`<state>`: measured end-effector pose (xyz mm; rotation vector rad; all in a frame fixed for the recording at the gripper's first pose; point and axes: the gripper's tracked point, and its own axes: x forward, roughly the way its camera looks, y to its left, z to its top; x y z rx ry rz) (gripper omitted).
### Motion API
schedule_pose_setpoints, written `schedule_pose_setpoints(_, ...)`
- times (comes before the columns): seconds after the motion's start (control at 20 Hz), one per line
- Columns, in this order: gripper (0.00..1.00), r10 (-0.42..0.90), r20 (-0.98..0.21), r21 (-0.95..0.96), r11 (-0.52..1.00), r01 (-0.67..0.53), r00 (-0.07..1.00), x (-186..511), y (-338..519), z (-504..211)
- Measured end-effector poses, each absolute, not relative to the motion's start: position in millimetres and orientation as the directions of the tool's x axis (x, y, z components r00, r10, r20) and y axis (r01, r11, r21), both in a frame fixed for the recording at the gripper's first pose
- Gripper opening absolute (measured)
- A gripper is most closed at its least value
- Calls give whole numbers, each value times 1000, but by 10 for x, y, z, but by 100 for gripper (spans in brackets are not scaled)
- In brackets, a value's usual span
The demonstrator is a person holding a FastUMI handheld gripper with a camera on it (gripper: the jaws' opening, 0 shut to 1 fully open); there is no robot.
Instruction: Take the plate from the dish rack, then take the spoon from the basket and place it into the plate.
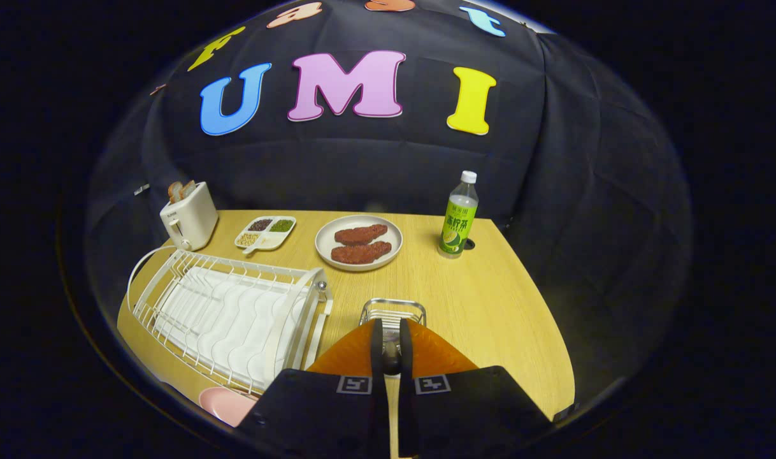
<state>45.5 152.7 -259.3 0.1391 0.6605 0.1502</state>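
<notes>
Gripper view shows our fingers (391, 328) squeezed tight on the thin shiny metal spoon (391, 363), just in front of the small wire basket (392, 311). We think the spoon is light, hard and slippery, so hold its handle firmly. Its long way seems to run along the fingers; we cannot tell which end leads. The round pink plate (225, 405) lies left of the basket, nearer us.

Count: 1 toaster (189, 215) with 2 bread slices (181, 189), 1 divided tray (265, 233), 1 plate (359, 243) holding 2 meat pieces (360, 234), 1 bottle (459, 217). Also 1 dish rack (229, 315), 1 wire basket (392, 312), 1 pink plate (227, 405). 1 gripper (391, 347), 2 fingers nearly together on something small.
</notes>
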Motion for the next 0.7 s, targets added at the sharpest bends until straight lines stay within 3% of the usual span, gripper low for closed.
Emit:
schedule_pose_setpoints(0.4, 9, 242, -506, 227, 963, -143, 828, 354, 1520, -1629)
schedule_pose_setpoints(0.7, 9, 432, -564, 289, 902, -322, 704, -704, 1854, -1391)
